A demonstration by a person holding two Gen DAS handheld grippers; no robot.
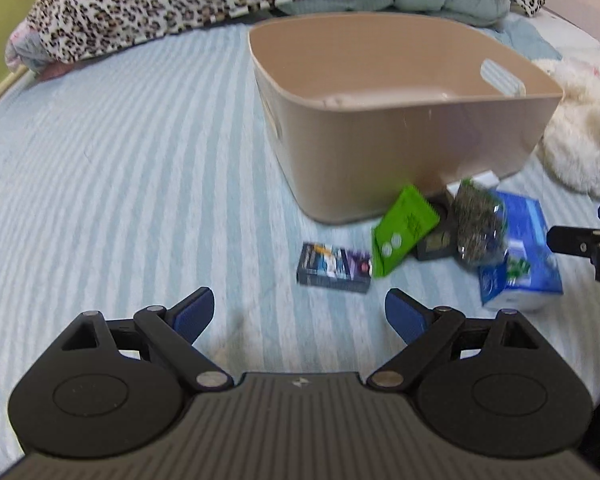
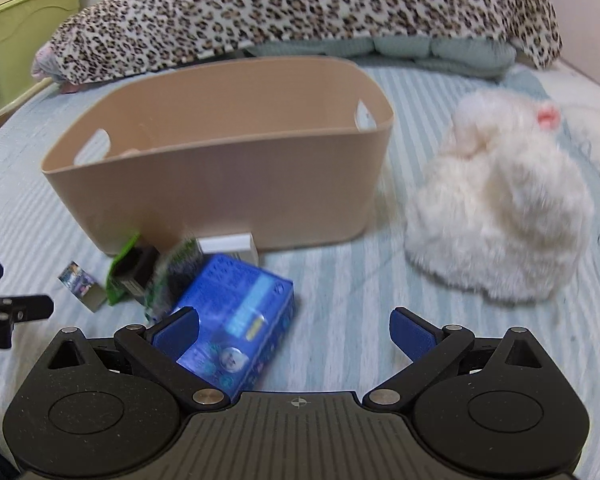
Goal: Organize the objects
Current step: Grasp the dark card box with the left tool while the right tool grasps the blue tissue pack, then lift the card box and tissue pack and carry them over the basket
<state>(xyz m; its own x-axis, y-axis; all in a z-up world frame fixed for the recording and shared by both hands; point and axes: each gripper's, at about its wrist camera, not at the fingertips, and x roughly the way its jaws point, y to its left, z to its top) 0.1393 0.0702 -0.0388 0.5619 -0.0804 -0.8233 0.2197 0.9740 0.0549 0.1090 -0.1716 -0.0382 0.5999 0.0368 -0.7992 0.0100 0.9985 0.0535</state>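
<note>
A tan plastic bin (image 1: 400,128) stands on the striped bed, also in the right wrist view (image 2: 220,176). In front of it lies a cluster: a dark blue card box (image 1: 334,266), a green packet (image 1: 404,230), a black box (image 1: 434,240), a clear bag of dark bits (image 1: 480,224), a white box (image 1: 486,180) and a big blue box (image 1: 524,256). My left gripper (image 1: 300,316) is open and empty, short of the card box. My right gripper (image 2: 294,330) is open, its left finger beside the big blue box (image 2: 240,320).
A white plush toy (image 2: 496,208) lies right of the bin. A leopard-print blanket (image 2: 300,8) and a pale quilt (image 2: 440,50) lie behind it. A green cabinet (image 2: 24,36) stands at the far left. The right gripper's tip (image 1: 580,240) shows at the left view's right edge.
</note>
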